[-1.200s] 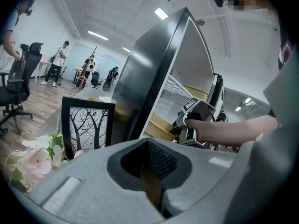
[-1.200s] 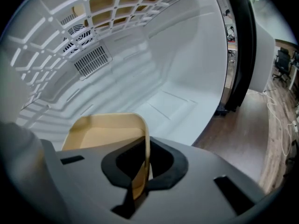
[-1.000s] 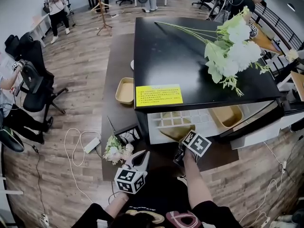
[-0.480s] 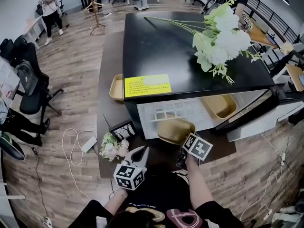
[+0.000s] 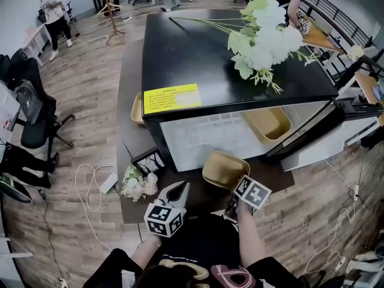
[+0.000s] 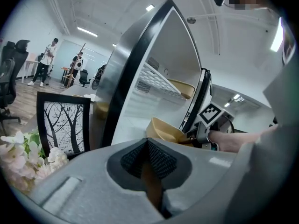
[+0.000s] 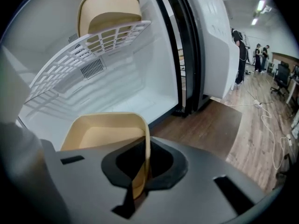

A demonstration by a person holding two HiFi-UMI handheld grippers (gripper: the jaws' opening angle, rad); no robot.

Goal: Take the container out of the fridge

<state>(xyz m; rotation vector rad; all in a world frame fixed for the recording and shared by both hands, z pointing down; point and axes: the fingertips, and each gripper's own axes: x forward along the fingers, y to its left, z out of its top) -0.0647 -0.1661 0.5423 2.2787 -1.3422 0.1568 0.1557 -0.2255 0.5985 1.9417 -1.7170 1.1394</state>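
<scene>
Container [image 5: 223,168] is tan, shallow and empty, with rounded corners.

Container [image 5: 223,168]: matt tan plastic. Fridge [image 5: 198,59]: top glossy black, liner smooth white. Floor [image 5: 84,101] beside fridge: wood-look planks.

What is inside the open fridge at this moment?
A tan container sits on the white wire shelf. The white space below shows nothing else, but the second container, held by the right gripper, covers its near part.
</scene>
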